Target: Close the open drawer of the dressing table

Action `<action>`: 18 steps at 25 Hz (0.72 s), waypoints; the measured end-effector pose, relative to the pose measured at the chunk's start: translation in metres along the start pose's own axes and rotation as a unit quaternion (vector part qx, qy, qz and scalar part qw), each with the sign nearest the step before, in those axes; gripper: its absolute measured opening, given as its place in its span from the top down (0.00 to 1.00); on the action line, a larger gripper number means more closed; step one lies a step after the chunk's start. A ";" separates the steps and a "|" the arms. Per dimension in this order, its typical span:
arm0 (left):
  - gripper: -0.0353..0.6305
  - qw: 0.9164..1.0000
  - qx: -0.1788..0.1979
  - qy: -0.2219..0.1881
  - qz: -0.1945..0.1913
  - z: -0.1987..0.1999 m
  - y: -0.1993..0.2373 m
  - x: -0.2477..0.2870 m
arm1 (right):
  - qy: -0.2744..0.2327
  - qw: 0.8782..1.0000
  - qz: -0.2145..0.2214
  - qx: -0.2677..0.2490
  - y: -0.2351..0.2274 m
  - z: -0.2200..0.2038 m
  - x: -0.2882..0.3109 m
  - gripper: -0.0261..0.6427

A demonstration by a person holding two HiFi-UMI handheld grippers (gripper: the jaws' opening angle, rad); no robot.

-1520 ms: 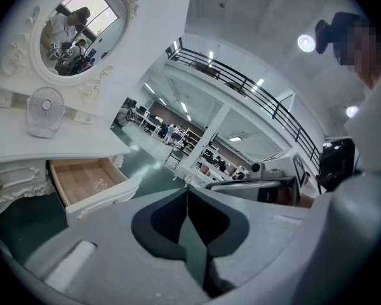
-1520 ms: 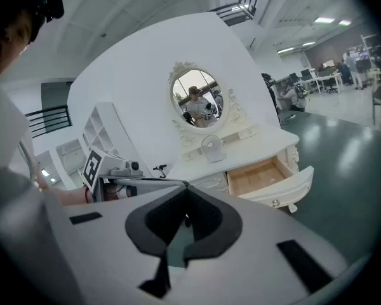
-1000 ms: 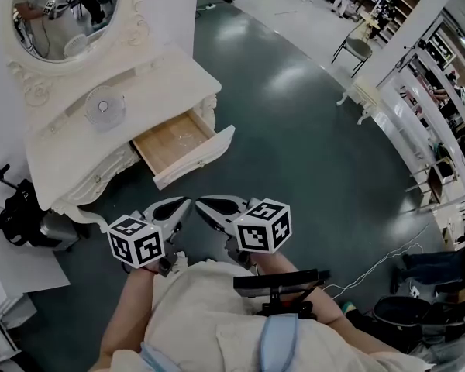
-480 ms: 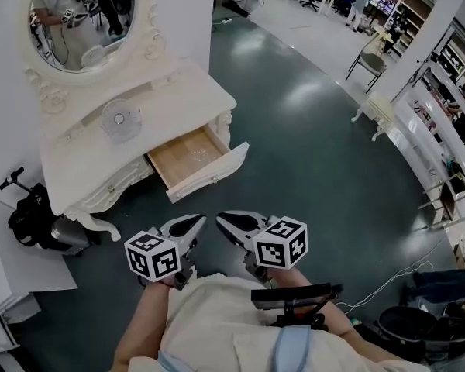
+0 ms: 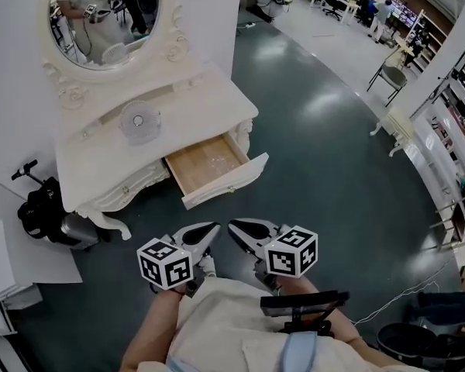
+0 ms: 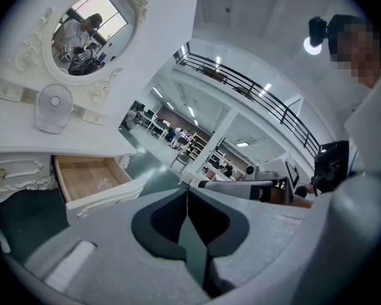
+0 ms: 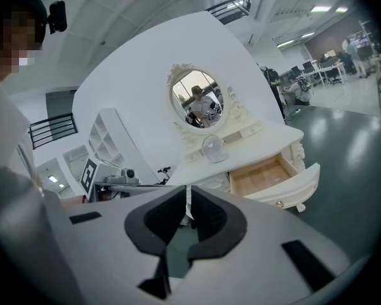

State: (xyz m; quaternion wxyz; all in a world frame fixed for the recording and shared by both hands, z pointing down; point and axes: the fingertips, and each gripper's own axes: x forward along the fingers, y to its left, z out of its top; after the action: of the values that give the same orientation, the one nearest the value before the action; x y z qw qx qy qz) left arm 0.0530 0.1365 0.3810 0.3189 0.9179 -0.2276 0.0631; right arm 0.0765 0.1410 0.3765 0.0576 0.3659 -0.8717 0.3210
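Since a second ago the dressing table (image 5: 128,191) has slid right and lower in the head view, and more of its oval mirror (image 5: 105,14) now shows. Both tools sit lower in that view too.

The drawer (image 5: 226,181) stands pulled well out from the right end of the dressing table, just under the edge of the white surface (image 5: 198,107). Its inside is pale bare wood with a faint whitish smear on the bottom board. Its white curved front carries a small knob (image 7: 279,203) and angles out over the dark green floor (image 5: 318,177).

A small round desk fan (image 5: 139,122) stands upright on the surface, left of the drawer and below the mirror. The mirror reflects a person holding tools. A black bag (image 5: 43,208) rests on the floor against the left end of the dressing table.

The left tool (image 5: 208,229) and the right tool (image 5: 242,229) are held side by side in front of the dressing table, well apart from the drawer front, with their tips pointing toward it. In the left gripper view the left tool's jaws are clenched edge to edge with nothing between them. The right gripper view shows the right tool's jaws pressed together the same way, also empty. Neither tool touches the drawer or the dressing table.
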 end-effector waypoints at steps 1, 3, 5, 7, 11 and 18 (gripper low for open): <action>0.93 1.000 -0.001 -0.001 0.000 0.004 0.005 0.002 | 0.000 1.000 -0.001 0.001 -0.003 0.004 0.003 0.93; 0.93 1.000 -0.004 -0.004 0.001 0.012 0.015 0.004 | -0.001 1.000 -0.002 0.002 -0.009 0.013 0.012 0.93; 0.93 1.000 -0.004 -0.006 0.001 0.021 0.025 0.006 | 0.001 1.000 -0.003 0.002 -0.014 0.020 0.020 0.93; 0.93 1.000 -0.003 -0.006 0.002 0.028 0.035 0.009 | 0.003 1.000 -0.004 0.005 -0.021 0.025 0.029 0.93; 0.93 1.000 -0.008 0.000 0.007 0.035 0.057 0.012 | 0.006 1.000 -0.004 0.015 -0.033 0.032 0.047 0.93; 0.93 1.000 -0.007 0.002 0.013 0.053 0.089 0.013 | 0.013 1.000 -0.004 0.021 -0.045 0.046 0.078 0.90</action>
State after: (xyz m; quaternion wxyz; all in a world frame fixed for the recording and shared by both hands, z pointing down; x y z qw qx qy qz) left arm 0.0224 0.0374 0.3921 0.3246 0.9127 -0.2389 0.0677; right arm 0.0566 0.0426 0.3903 0.0624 0.3663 -0.8625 0.3435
